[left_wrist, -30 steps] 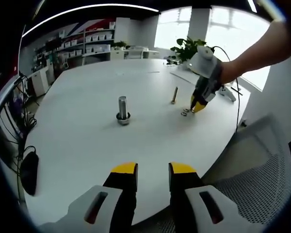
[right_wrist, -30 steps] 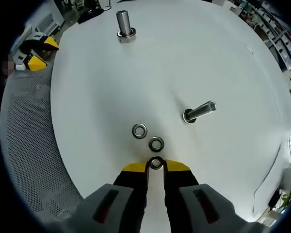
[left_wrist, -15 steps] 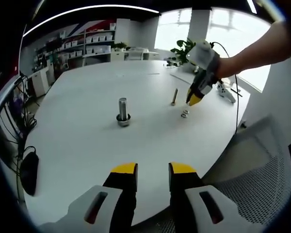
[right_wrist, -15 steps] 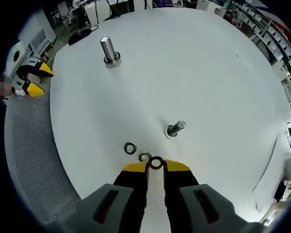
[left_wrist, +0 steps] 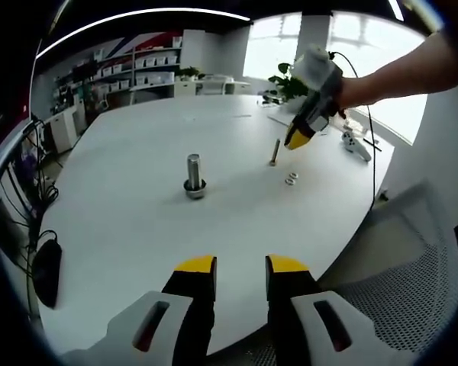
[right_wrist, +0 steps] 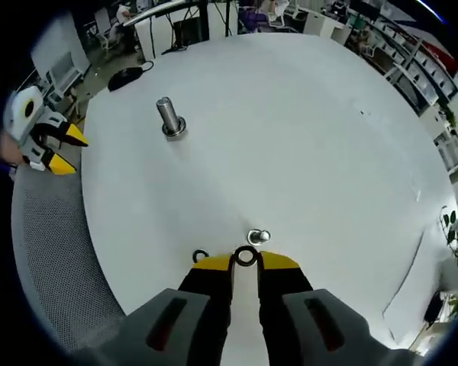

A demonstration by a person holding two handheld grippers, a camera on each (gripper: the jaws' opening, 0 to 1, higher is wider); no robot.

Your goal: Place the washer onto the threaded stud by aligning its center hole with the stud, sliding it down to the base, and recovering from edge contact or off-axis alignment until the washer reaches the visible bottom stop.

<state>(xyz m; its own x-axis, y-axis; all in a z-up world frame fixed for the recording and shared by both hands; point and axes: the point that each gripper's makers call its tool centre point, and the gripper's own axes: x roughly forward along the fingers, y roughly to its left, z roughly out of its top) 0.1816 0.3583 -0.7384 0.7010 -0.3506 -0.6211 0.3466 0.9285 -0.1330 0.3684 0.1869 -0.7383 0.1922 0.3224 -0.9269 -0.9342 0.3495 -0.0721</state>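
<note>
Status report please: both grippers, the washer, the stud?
Right gripper shut on washer, lifted above table. Left gripper open, idle. Upright stud free, path clear.

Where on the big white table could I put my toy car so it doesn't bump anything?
Lots of bare table lies between the upright stud and the left gripper. It's crowded near the lying bolt, loose washers and right gripper.

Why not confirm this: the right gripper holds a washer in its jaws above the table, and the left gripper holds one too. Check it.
Wrong on the left gripper: the left gripper view shows its jaws apart with nothing between them. The right gripper does hold a washer above the table.
</note>
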